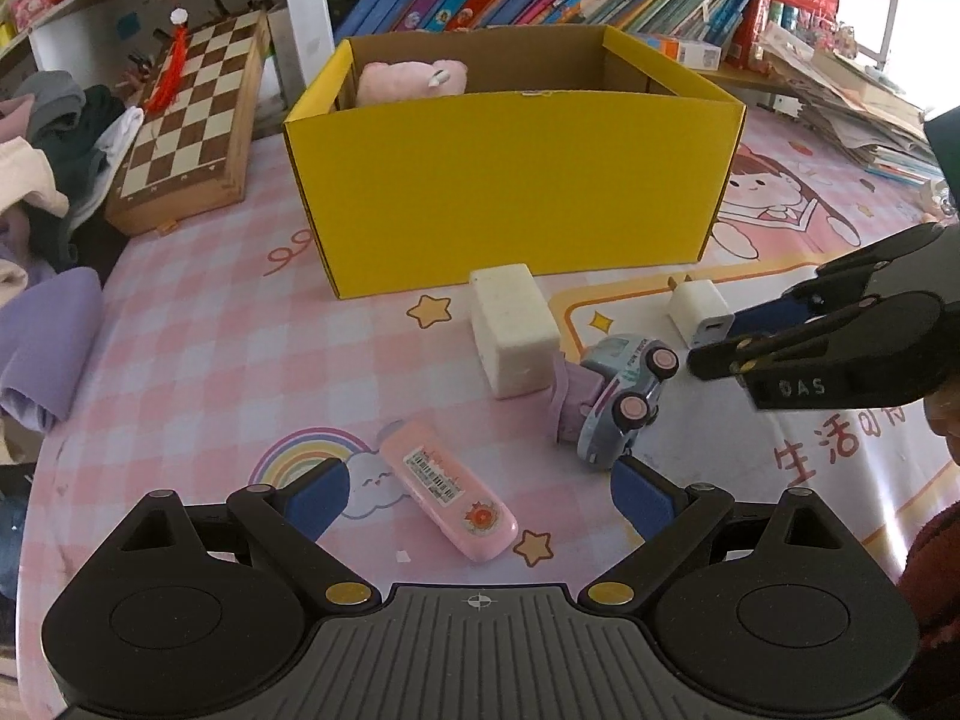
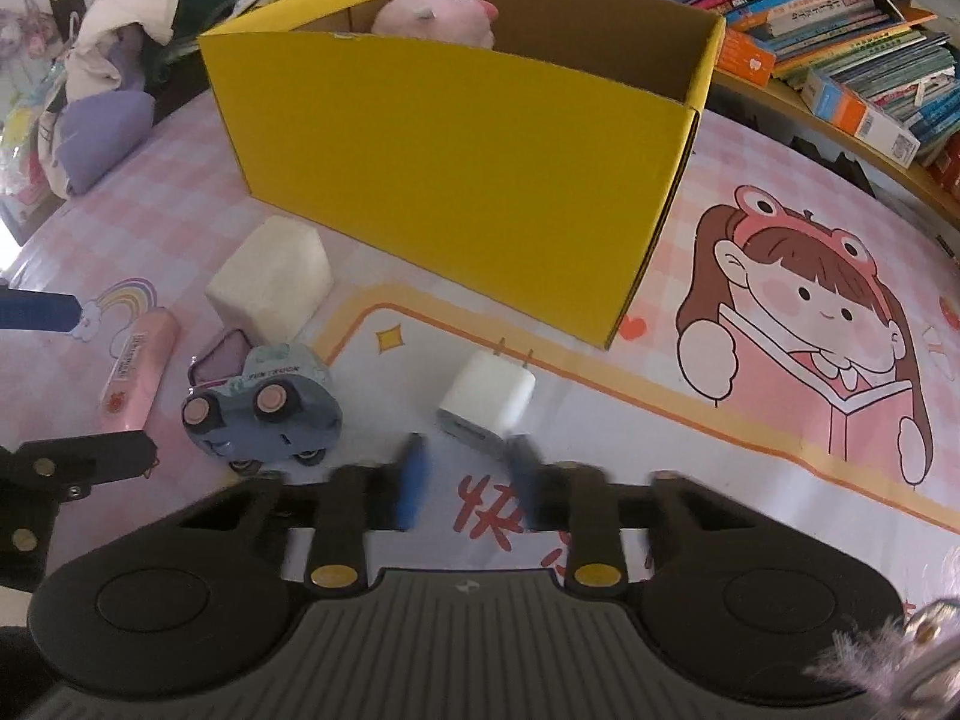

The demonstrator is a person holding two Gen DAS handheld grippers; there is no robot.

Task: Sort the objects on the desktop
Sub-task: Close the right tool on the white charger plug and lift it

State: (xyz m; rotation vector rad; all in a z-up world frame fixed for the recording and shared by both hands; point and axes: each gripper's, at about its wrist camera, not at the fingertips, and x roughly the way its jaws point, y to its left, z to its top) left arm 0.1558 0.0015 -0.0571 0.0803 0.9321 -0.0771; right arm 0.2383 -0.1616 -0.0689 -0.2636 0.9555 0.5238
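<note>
1. Right hand-held gripper (image 2: 465, 477): fingers spread, straddling the white charger (image 2: 487, 405) on the table (image 2: 600, 420), nothing pinched.
2. Left hand-held gripper (image 1: 480, 495): spread, hovering over the pink case (image 1: 449, 483).
3. Toy car (image 2: 264, 414): lying beside the charger (risking a knock).
4. Yellow box (image 2: 468, 180): standing beyond, already holding a pink plush (image 2: 435, 15).

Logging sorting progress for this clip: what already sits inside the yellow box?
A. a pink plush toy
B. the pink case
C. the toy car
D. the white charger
A: a pink plush toy shows above the wall of the yellow box, while the toy car, white charger and pink case all lie on the table mat outside it.
</note>
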